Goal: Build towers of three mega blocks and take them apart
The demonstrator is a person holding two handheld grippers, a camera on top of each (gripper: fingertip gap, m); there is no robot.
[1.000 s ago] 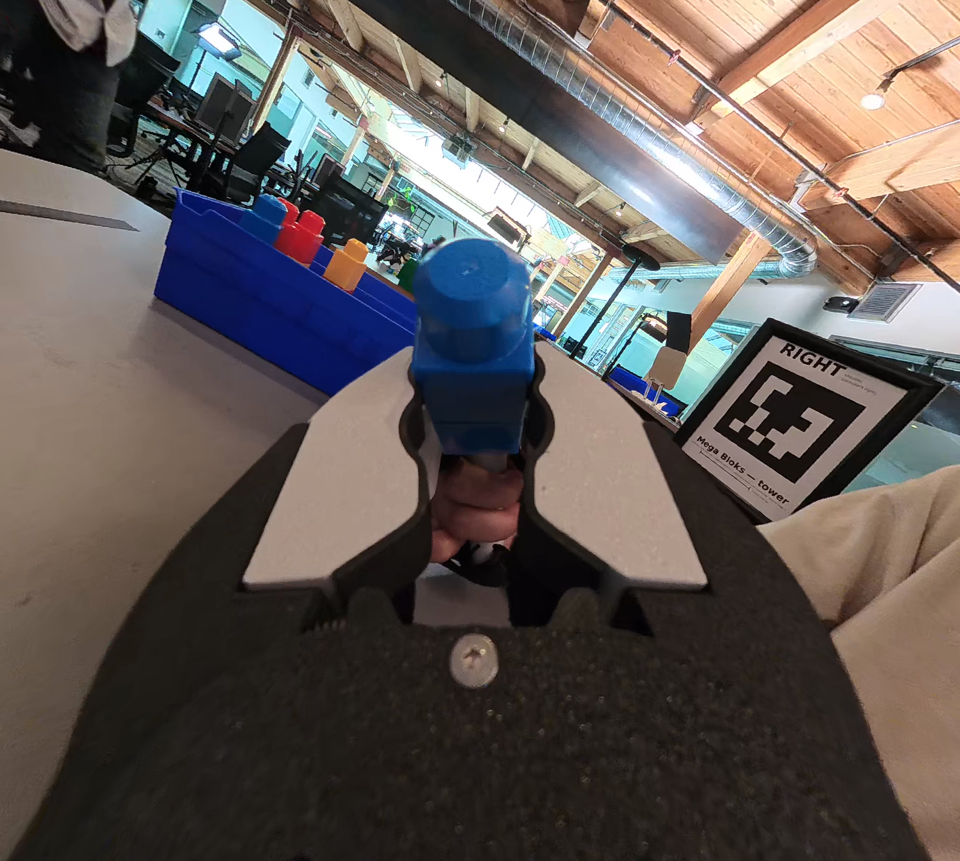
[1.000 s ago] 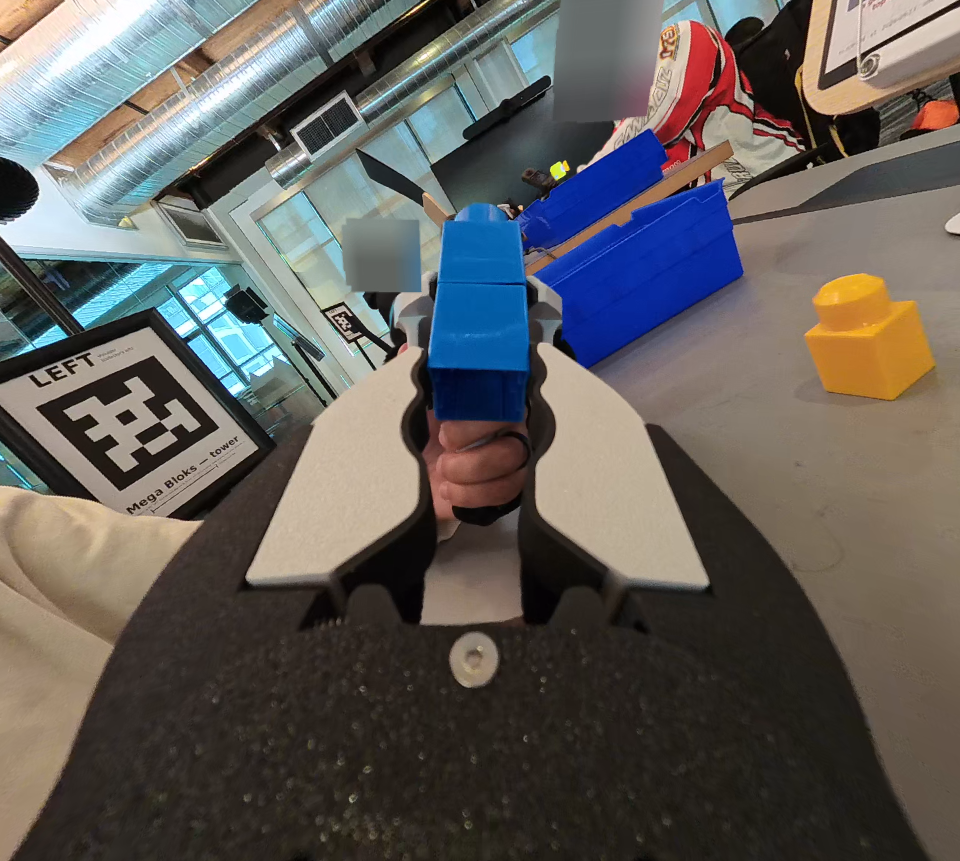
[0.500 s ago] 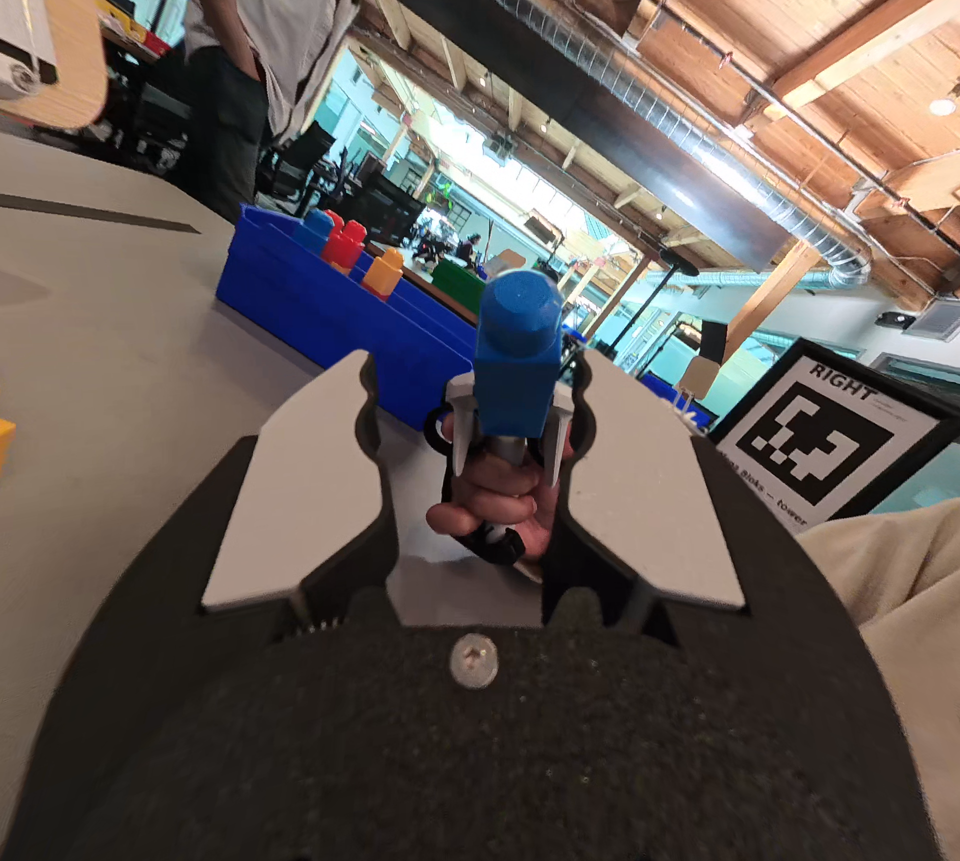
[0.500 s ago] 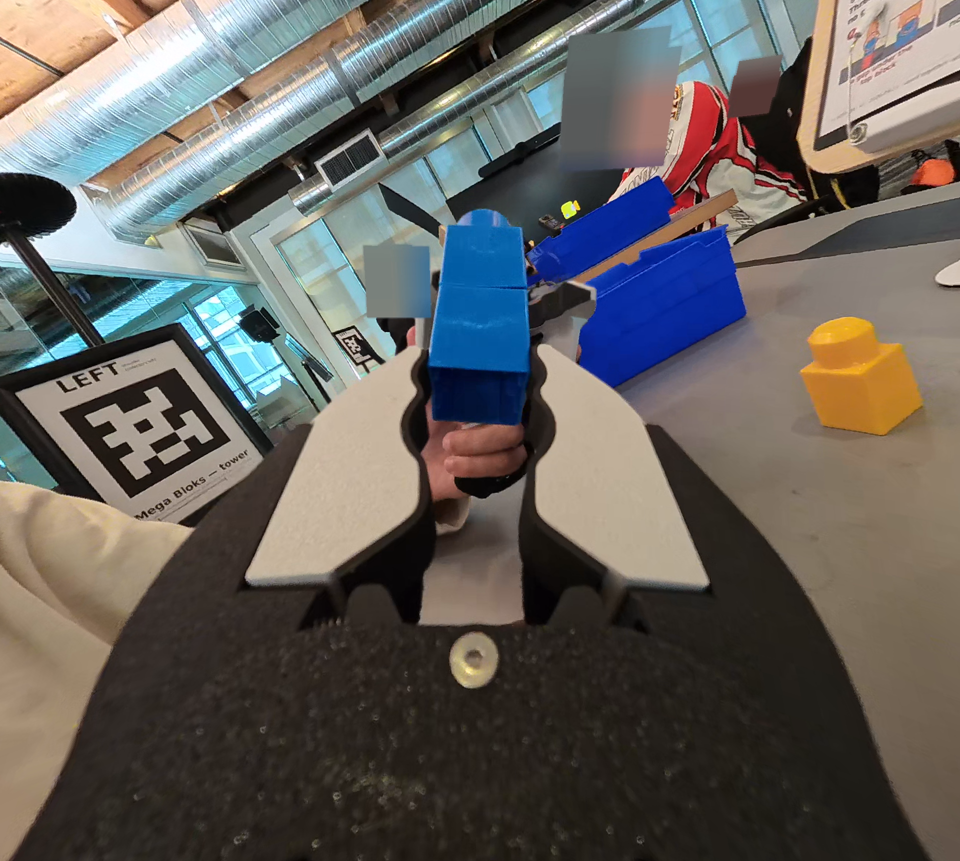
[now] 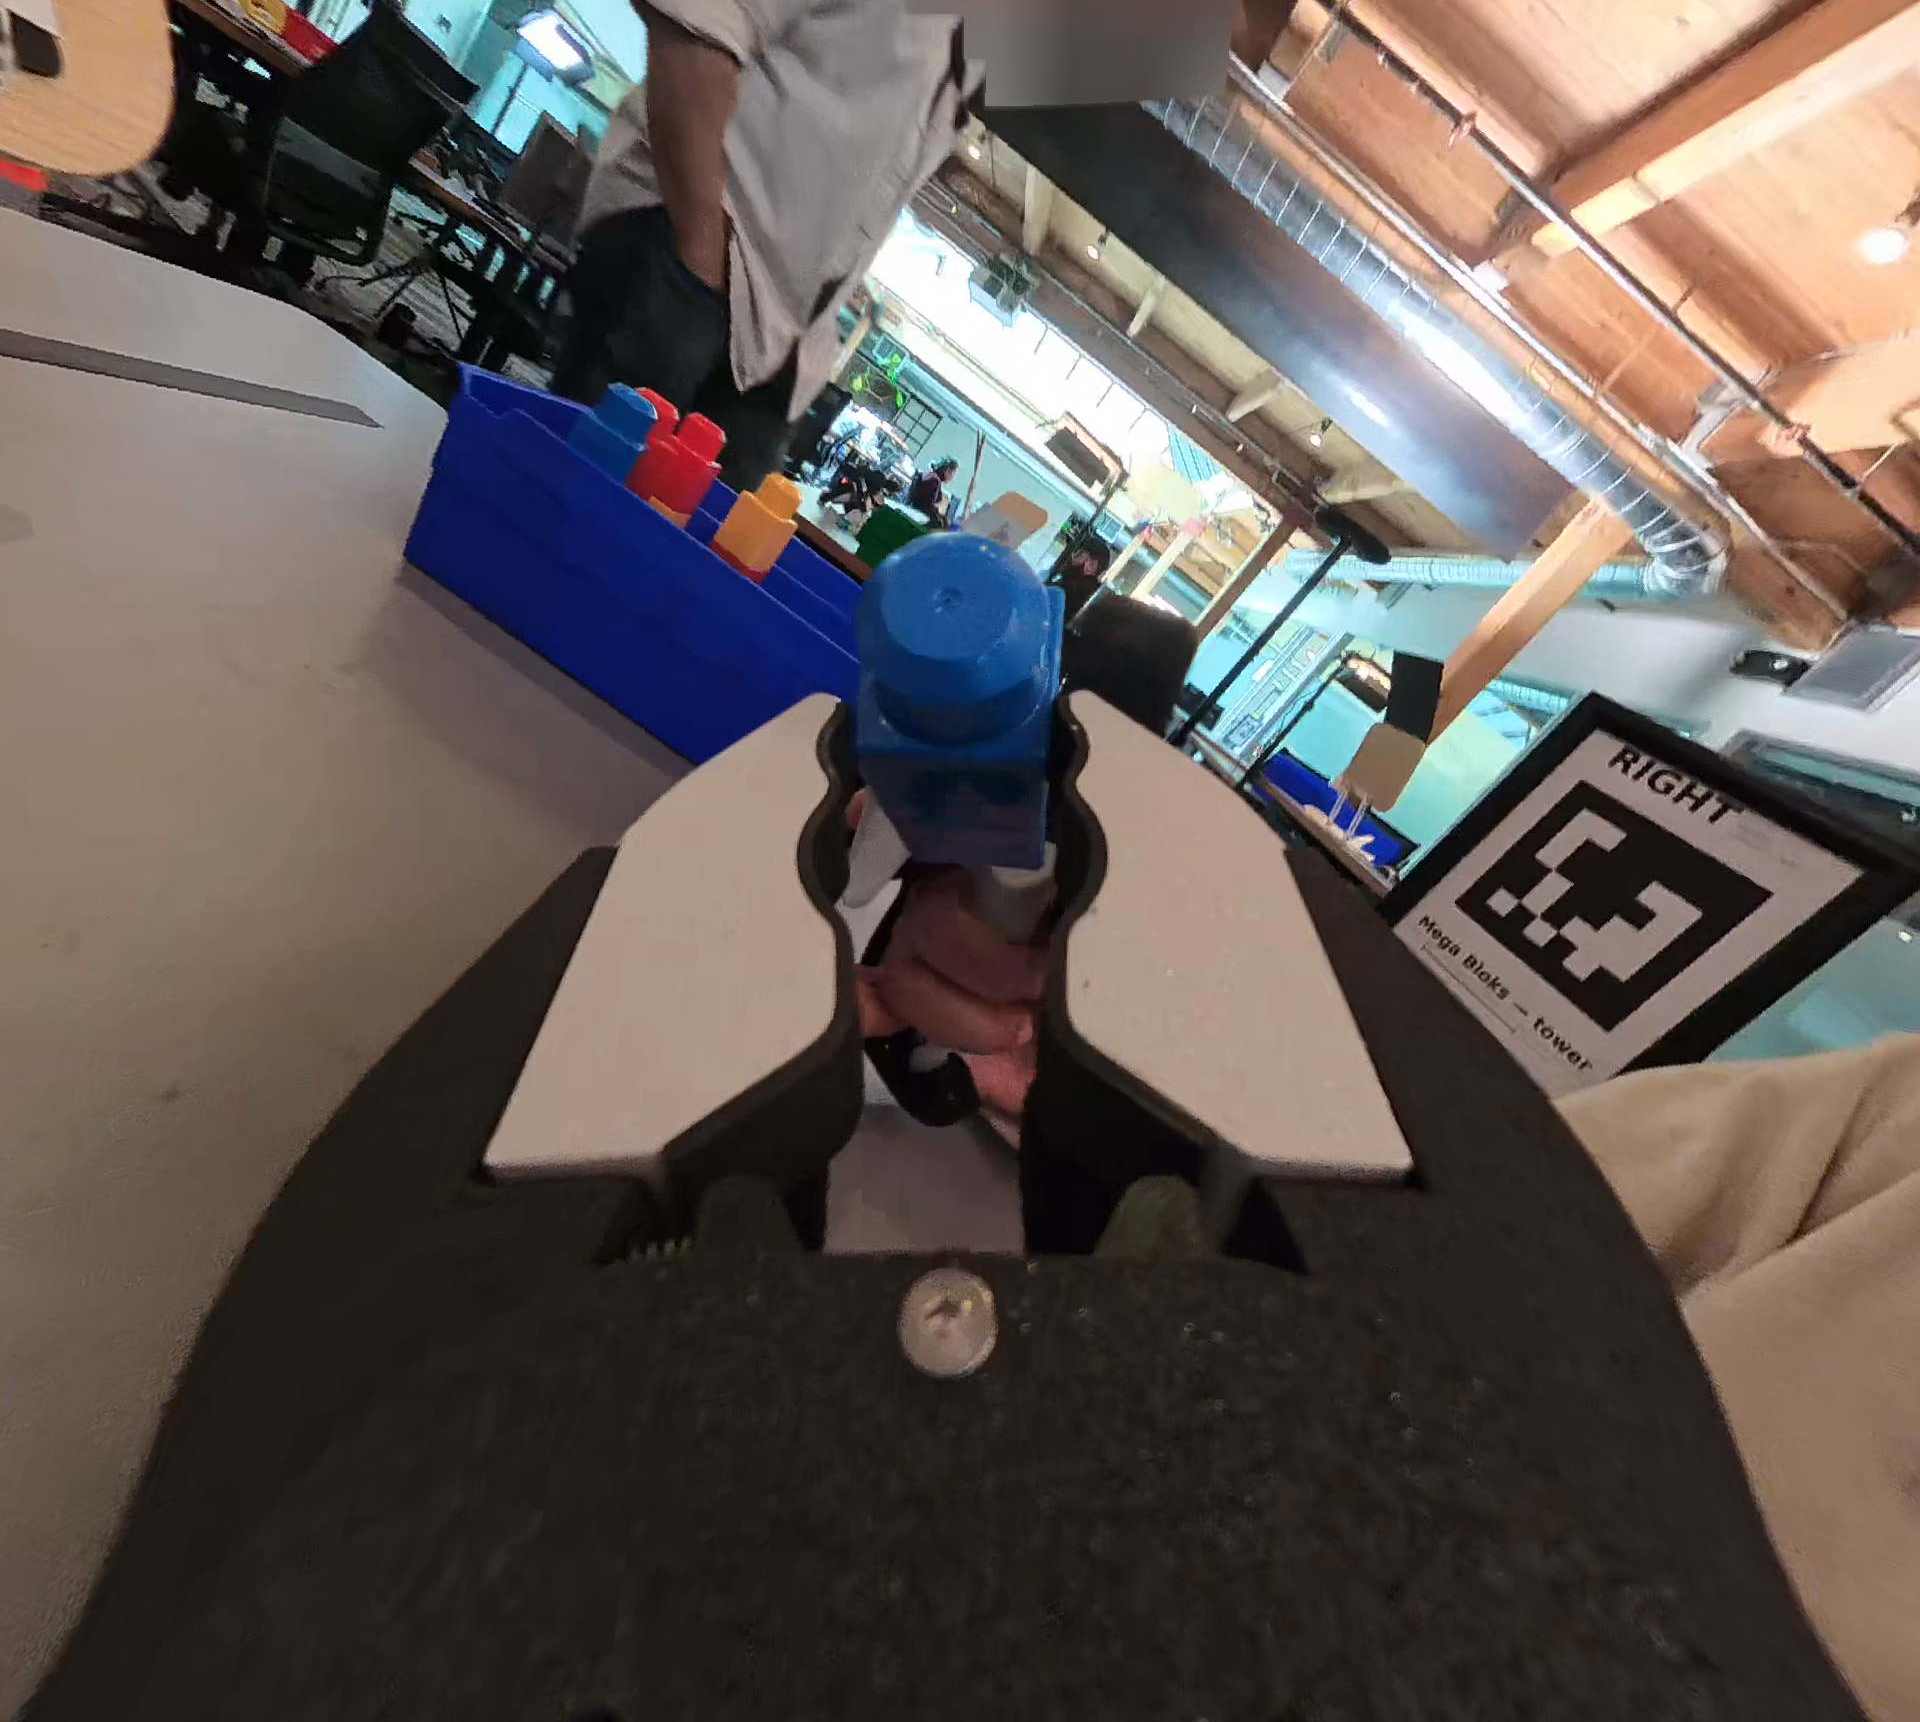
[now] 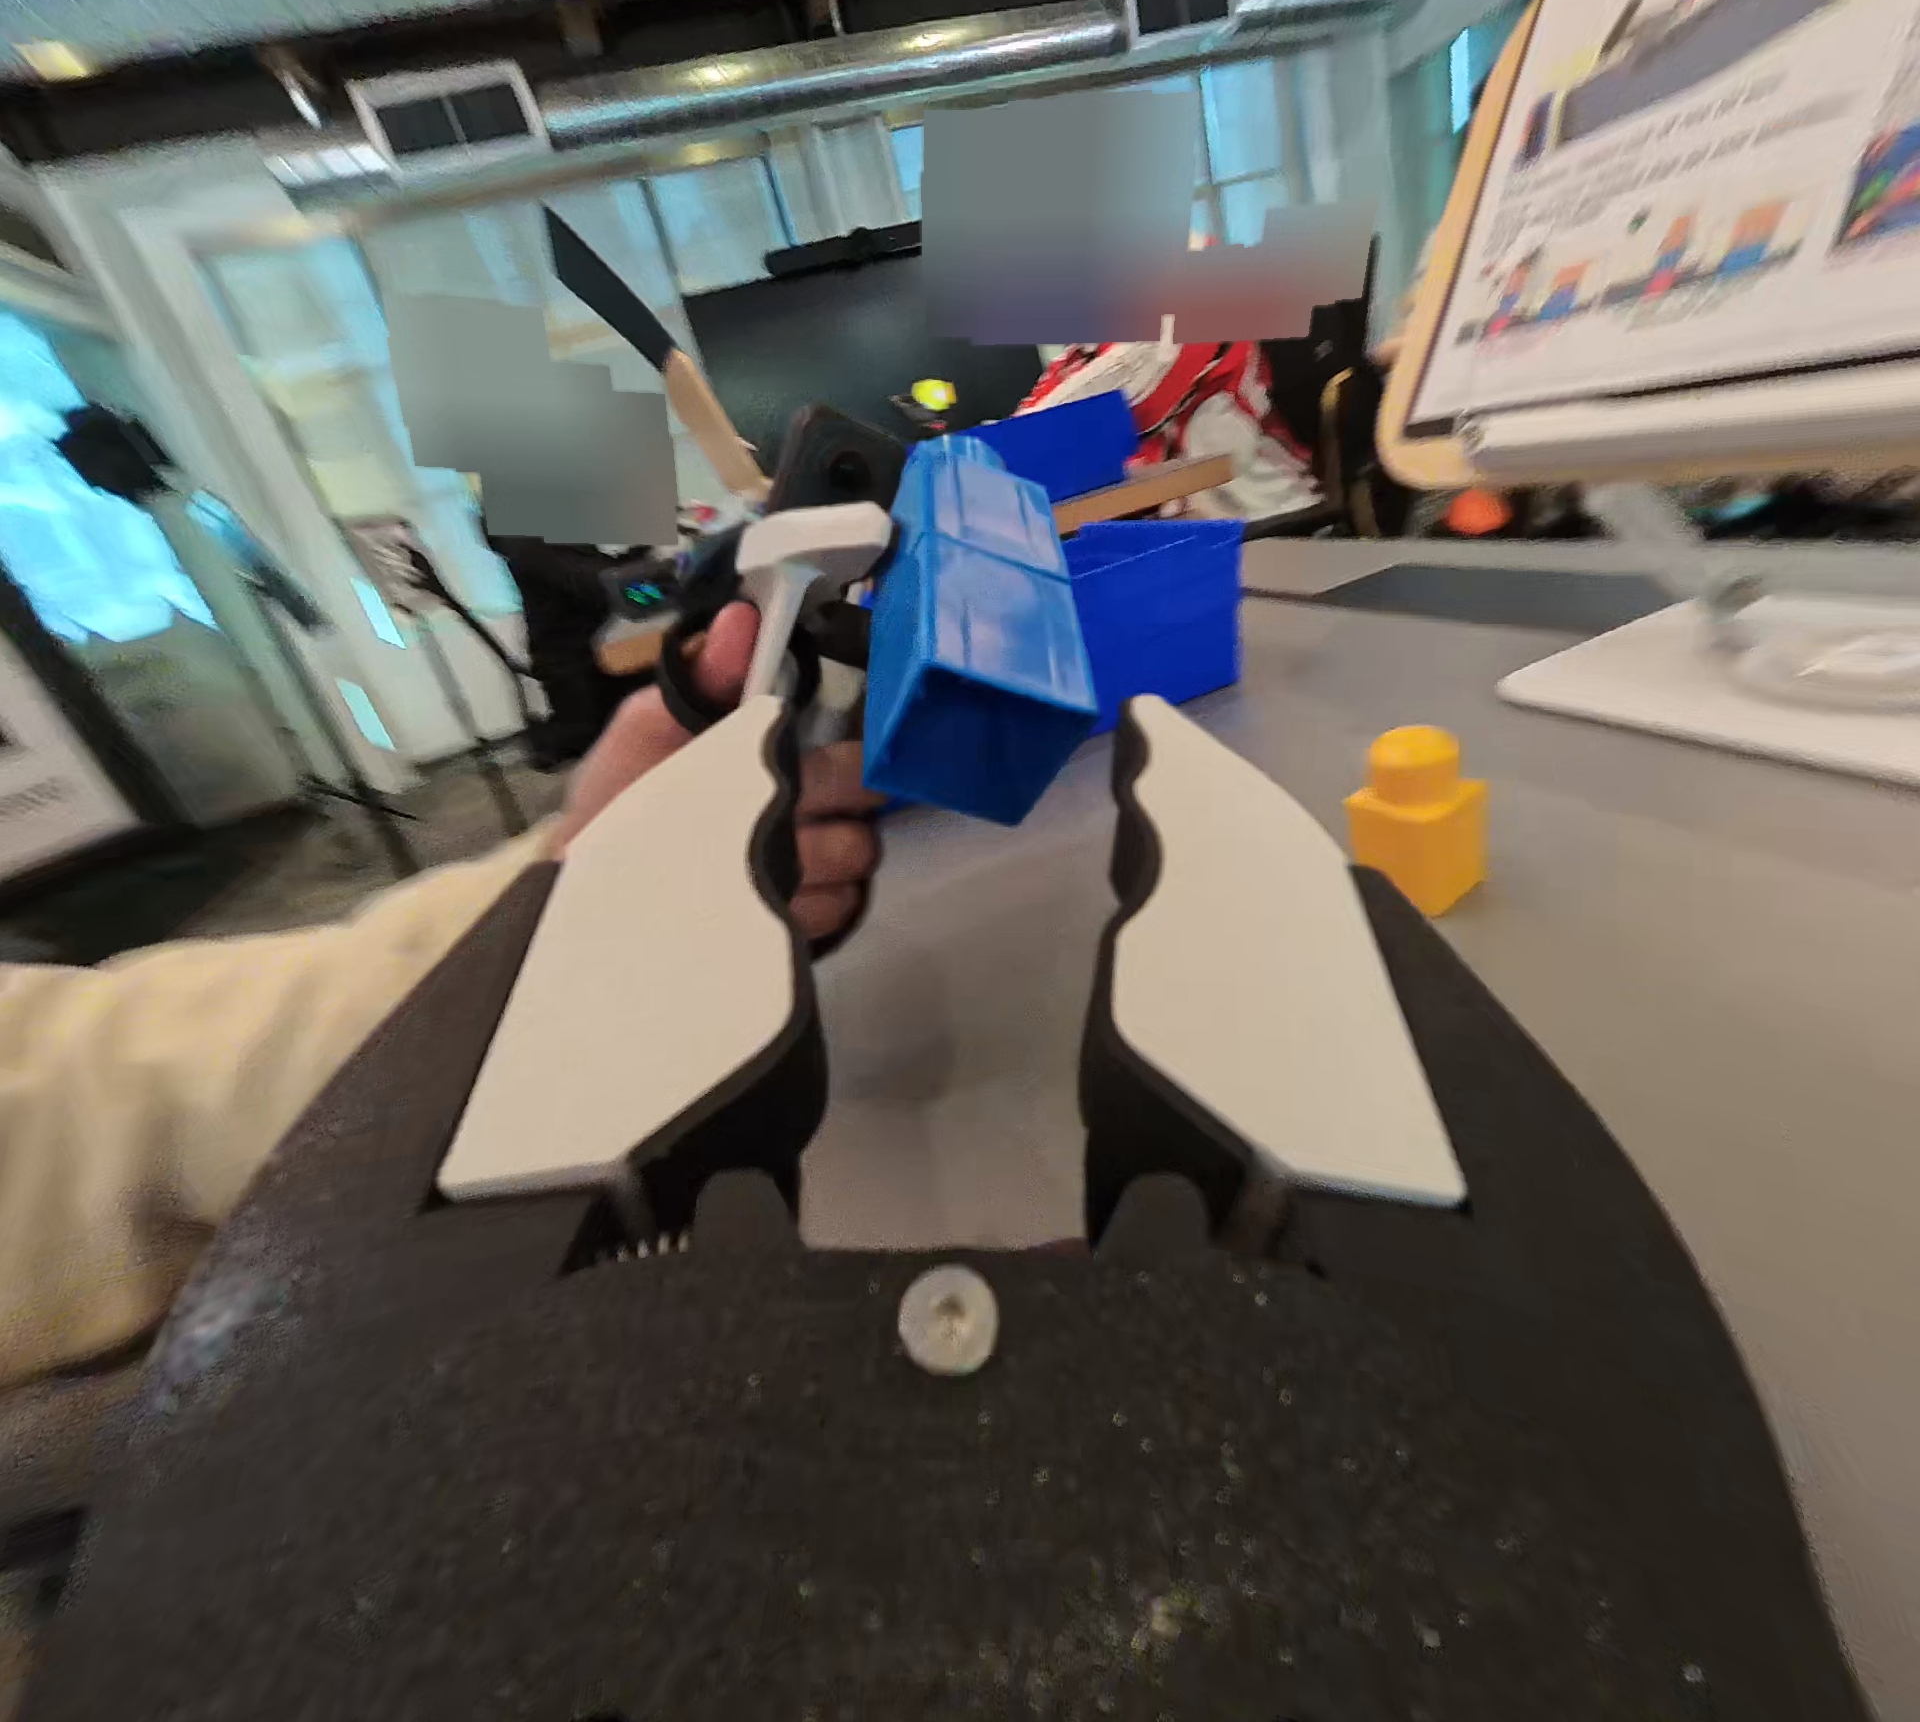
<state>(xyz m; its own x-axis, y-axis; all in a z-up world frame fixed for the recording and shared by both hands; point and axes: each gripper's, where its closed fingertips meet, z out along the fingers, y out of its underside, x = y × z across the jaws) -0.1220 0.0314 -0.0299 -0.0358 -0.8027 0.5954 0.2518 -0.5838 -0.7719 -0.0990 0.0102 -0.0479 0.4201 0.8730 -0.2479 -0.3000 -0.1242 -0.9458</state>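
My left gripper (image 5: 951,773) clamps a stack of two joined blue blocks (image 6: 977,623) held in the air; my right gripper (image 6: 951,773) is spread apart, gripping nothing.

The blue stack tilts above the grey table (image 6: 1662,997) — a yellow block (image 6: 1418,815) stands nearby, a blue bin (image 5: 582,571) of blocks beyond.

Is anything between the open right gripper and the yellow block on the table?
Nothing visible. The right gripper is open and holds nothing; the yellow block stands alone on bare table just to its right. The blue stack hangs in the left gripper, off that path.
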